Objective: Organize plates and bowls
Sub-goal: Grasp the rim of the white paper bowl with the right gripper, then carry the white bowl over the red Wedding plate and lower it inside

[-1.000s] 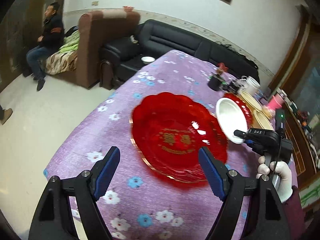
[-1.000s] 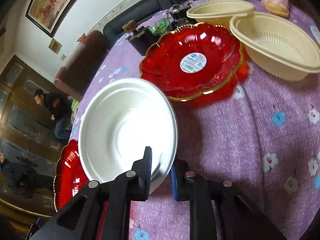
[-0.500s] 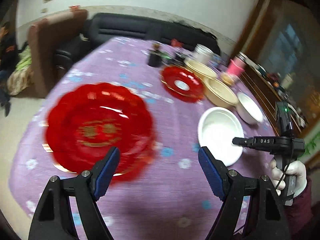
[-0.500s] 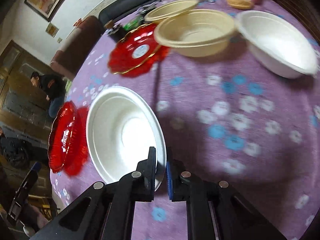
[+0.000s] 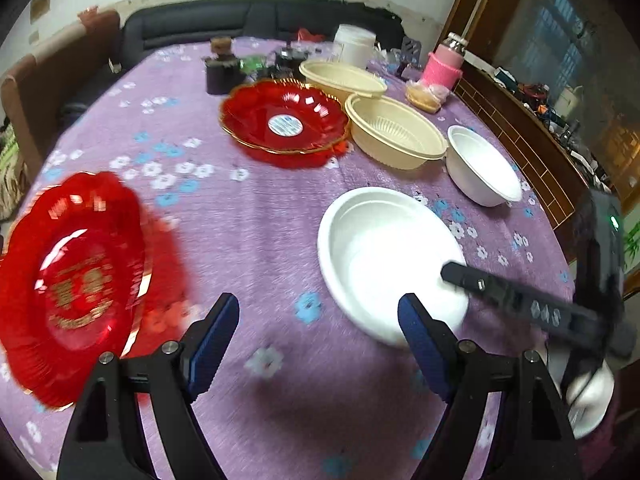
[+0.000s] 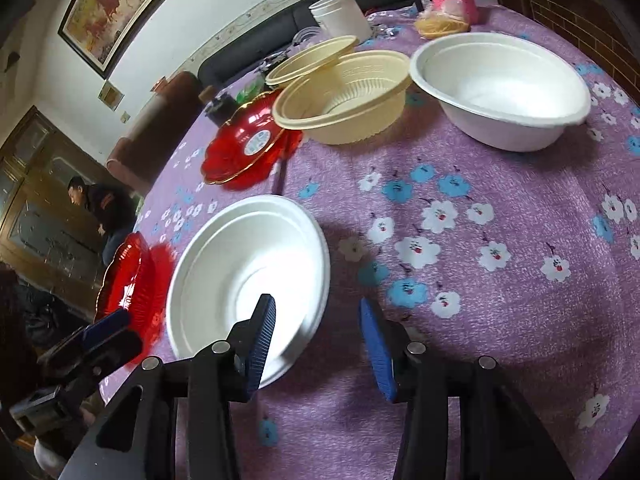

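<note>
The right hand-held gripper [image 6: 318, 344] was observed pitched steeply downward over the table [image 6: 500, 320], its jaws opening. The near rim of the white plate [image 6: 248, 276] lay between the blue pads, with neither pad seen pressing on it; the plate rested flat on the purple flowered cloth. In the left wrist view, the right hand-held gripper's finger was seen reaching over the plate's near-right rim, with a white-gloved hand [image 5: 588, 392] blurred at the lower right edge.

The left hand-held gripper [image 5: 318, 340] was also pointed downward, jaws spread wide with only bare cloth between them. It was positioned just beside the white plate, whose edge lay near the right pad.

A red plate with gold lettering [image 5: 76, 280] was noted at the table's left edge, blurred. Farther back, a second red plate [image 5: 284, 120] touched a cream bowl [image 5: 394, 132]; another cream bowl [image 5: 342, 78] stood behind. A white bowl [image 6: 500, 88] sat to the right, apart from the white plate.
</note>
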